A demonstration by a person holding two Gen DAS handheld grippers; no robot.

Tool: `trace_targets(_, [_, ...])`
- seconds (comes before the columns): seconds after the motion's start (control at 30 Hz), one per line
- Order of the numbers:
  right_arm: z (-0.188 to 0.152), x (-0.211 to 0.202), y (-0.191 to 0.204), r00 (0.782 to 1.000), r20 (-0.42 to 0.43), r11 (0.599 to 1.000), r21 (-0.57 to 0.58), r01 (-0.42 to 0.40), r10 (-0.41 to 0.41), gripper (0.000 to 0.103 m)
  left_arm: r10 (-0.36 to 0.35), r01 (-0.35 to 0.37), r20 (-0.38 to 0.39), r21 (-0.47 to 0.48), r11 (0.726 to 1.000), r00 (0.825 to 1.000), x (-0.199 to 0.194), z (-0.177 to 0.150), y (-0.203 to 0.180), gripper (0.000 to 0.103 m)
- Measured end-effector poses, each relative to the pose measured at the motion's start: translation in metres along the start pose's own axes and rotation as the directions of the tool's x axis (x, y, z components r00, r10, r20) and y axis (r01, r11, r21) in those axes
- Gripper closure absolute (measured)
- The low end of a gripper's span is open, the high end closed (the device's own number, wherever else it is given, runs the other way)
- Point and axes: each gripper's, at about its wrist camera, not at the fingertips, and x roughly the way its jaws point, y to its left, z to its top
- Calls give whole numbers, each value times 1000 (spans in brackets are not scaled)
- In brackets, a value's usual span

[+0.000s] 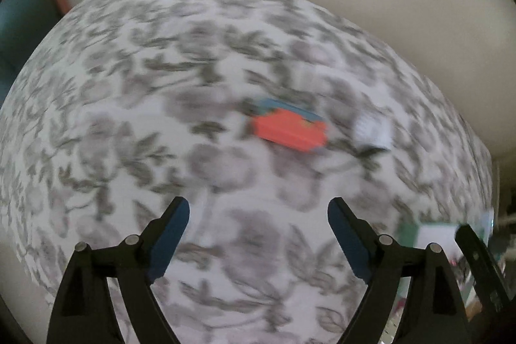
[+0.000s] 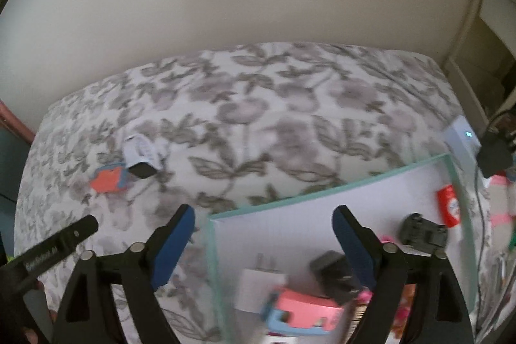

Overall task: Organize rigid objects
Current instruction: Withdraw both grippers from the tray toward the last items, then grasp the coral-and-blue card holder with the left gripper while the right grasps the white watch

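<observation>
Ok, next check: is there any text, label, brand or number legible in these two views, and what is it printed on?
White lettering on the left gripper's finger: a word followed by "AI"; the word is too blurred to read.
Red packet in the glass box: a white round mark with print, too small to read.
White and black item on the floral cloth: faint marks, unreadable.
Left wrist view: too blurred, no text readable.

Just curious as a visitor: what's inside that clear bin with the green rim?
Inside the bin: a white plug, a pink and blue box, two black chargers, a red packet. The right gripper hides whatever lies beneath it.
</observation>
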Motion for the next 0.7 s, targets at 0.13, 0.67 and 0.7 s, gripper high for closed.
trace_targets(0.13, [-2, 3, 20, 998, 15, 998, -17, -55, 55, 0, 45, -41, 52, -76, 996, 998, 0, 7, 28, 8])
trace_targets(0.67, [-2, 37, 71, 984, 3, 982, -65, -176, 176, 0, -30, 38, 109, -72, 997, 994, 16, 30, 44, 8])
trace_targets(0.7, [0, 41, 74, 983, -2, 981, -71, -182, 182, 0, -30, 38, 101, -84, 996, 994, 20, 32, 47, 8])
